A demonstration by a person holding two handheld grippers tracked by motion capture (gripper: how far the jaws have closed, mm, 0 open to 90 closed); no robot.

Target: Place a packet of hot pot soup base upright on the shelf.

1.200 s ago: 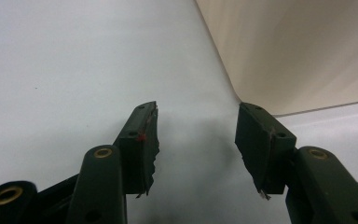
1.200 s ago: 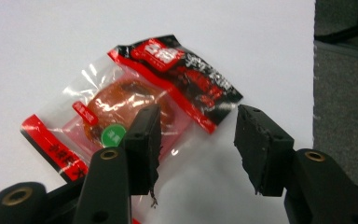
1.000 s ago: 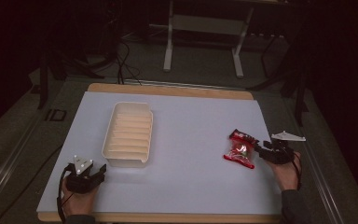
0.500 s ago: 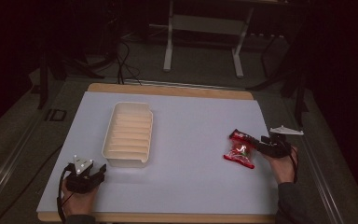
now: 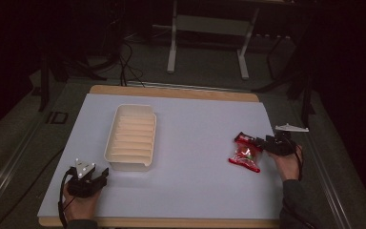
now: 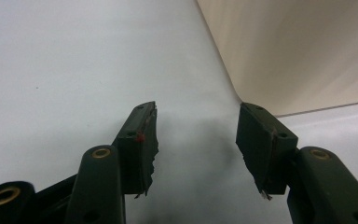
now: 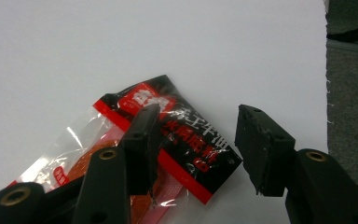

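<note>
Dim room, dark floor and a metal stand frame (image 5: 207,28) behind; the bench (image 5: 195,191) carries a pale sheet over a wooden top. Right gripper (image 7: 196,140): jaws spread wide, nothing between them — in the right gripper view one jaw sits over the black-and-red end of a snack packet (image 7: 168,135), the other over bare sheet just beside the packet's corner. The packet lies flat, clear film with red contents toward its other end. In the high view the right gripper (image 5: 259,142) sits at the packet's (image 5: 244,155) far-right end, near the right edge of the sheet, held by the right hand (image 5: 288,162); a grey three-cornered plate (image 5: 291,128) sticks up from it. Left gripper (image 6: 196,135): jaws also wide, empty, low over bare sheet, with the cream wall of a tray (image 6: 298,46) just ahead and to one side. In the high view the left gripper (image 5: 102,174) rests near the front-left corner of the sheet — just off the near end of the ribbed cream tray (image 5: 131,136), which is empty and well apart from the packet.
</note>
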